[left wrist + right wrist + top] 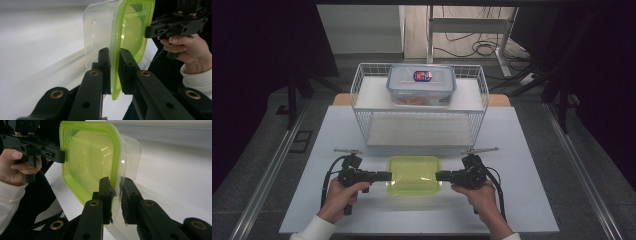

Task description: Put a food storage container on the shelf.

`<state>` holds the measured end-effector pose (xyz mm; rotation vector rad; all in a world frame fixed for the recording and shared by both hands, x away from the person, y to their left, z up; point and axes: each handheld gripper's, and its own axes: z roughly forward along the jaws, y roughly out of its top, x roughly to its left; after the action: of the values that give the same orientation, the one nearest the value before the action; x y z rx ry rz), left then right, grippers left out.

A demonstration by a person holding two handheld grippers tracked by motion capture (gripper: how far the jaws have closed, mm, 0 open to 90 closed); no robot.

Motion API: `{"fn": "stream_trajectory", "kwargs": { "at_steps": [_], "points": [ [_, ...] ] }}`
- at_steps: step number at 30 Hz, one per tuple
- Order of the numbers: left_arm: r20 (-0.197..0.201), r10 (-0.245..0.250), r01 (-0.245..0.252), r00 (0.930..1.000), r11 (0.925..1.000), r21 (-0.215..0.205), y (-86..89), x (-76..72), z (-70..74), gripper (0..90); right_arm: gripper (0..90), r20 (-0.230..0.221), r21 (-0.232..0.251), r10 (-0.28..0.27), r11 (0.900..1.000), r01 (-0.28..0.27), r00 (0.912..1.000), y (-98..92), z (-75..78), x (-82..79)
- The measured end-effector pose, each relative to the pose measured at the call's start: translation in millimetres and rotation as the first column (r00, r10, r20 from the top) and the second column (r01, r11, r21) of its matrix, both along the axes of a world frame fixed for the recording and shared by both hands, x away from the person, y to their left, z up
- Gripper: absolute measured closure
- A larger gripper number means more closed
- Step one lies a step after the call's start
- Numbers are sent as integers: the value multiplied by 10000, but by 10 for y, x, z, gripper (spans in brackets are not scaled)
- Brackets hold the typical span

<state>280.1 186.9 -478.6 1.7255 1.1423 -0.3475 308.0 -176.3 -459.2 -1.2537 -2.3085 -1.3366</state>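
A clear plastic container with a lime-green lid (414, 175) is at the front middle of the white table, between my two grippers. My left gripper (389, 176) is shut on the lid's rim at the container's left end; in the left gripper view the jaws (114, 53) pinch the green rim (130, 32). At the right end, my right gripper (438, 176) is shut on the rim; in the right gripper view its jaws (115, 182) close over the lid edge (87, 162). Whether the container rests on the table or hangs just above it, I cannot tell.
A white two-tier wire rack (362, 85) stands behind the container. On its top tier sits a clear box with a blue-rimmed lid (421, 85) and reddish contents. The white table (522, 200) extends to both sides; dark curtains flank it.
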Motion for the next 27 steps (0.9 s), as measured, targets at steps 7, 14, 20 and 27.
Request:
{"fn": "stream_trajectory", "kwargs": {
  "at_steps": [7,14,20,27],
  "points": [
    [438,18,-9,9990,9998,-201,17,-46,141,814,790,630,-13,129,9999,-128,9979,7,147,-46],
    [809,20,-1,9967,9997,-229,3,-86,289,813,791,1122,94,179,9998,-191,9935,-16,286,-81],
    [1019,43,-17,9948,9997,-251,17,-100,367,813,789,1471,52,209,9997,-219,9889,-8,382,-112],
    [1214,14,26,9926,9995,-328,18,-95,449,814,789,1807,72,287,9995,-305,9831,-16,496,-131]
  ]
}}
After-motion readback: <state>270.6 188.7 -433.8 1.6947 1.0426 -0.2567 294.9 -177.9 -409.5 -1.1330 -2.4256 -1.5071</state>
